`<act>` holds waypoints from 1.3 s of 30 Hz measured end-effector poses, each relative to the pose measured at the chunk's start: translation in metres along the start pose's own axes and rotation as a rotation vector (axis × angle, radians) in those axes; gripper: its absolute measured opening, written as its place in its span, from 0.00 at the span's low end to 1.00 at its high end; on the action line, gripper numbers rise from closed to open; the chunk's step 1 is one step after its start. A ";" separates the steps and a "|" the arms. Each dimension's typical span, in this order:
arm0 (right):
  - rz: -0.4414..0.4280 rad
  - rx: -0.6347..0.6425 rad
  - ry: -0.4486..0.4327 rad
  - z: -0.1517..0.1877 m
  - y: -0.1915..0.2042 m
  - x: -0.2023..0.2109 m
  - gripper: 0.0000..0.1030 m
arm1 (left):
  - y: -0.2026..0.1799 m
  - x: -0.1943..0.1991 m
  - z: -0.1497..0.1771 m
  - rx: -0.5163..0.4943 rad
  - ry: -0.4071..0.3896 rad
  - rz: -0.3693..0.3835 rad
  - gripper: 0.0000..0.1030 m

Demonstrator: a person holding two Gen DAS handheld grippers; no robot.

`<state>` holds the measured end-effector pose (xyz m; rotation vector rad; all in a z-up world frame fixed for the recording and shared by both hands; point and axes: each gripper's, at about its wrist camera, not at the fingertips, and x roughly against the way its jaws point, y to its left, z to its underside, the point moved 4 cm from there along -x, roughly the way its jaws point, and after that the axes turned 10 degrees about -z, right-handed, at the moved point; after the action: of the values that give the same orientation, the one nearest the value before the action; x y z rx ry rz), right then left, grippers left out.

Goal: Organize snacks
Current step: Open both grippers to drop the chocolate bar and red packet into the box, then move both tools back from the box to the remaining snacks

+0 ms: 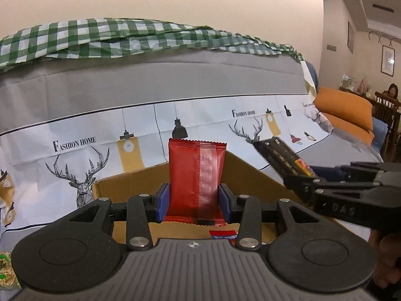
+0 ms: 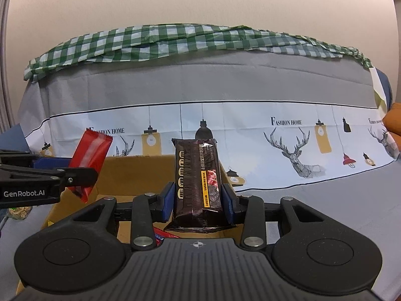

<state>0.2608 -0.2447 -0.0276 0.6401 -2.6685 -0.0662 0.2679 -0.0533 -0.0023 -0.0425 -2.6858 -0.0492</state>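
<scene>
Holding one snack in each tongs above the cardboard box (image 2: 140, 168)
Left tongs (image 1: 193, 199) pinch my red packet (image 1: 196, 173), right tongs (image 2: 198, 202) the dark packet (image 2: 198, 183); either could slip and miss

left gripper (image 1: 194, 200): holds the red foil snack packet (image 1: 196, 175) upright between its pads, above the open brown cardboard box (image 1: 253, 173).
right gripper (image 2: 198, 199): holds the dark brown wrapped biscuit pack (image 2: 198, 183) upright, over the same box, just right of the left gripper.
box: rests on the grey and white printed cloth (image 1: 75, 115); a small red and blue packet (image 1: 223, 234) lies inside.
green checked cloth (image 2: 175, 40): behind, on top of the covered back.
orange cushion (image 1: 343, 110): far right.
</scene>
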 end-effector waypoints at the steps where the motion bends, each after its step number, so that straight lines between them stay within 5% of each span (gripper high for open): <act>1: 0.002 0.000 0.002 0.000 0.000 -0.001 0.40 | 0.000 0.000 0.000 0.006 0.000 0.005 0.44; 29: 0.015 0.050 0.047 0.002 0.017 -0.016 0.40 | 0.008 -0.006 -0.006 0.084 0.043 0.051 0.47; 31: 0.029 0.047 0.051 0.002 0.016 -0.018 0.43 | 0.011 -0.009 -0.005 0.095 0.064 0.059 0.59; 32: 0.042 0.046 0.054 0.001 0.016 -0.018 0.52 | 0.012 -0.010 -0.004 0.102 0.069 0.054 0.65; 34: 0.056 0.034 0.056 0.002 0.015 -0.019 0.62 | 0.017 -0.011 -0.003 0.116 0.077 0.037 0.67; 39: 0.065 0.025 0.058 0.002 0.015 -0.020 0.63 | 0.033 -0.012 -0.004 0.180 0.087 0.010 0.67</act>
<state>0.2700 -0.2221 -0.0348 0.5540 -2.6360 0.0034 0.2816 -0.0212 -0.0025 0.0026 -2.5918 0.1895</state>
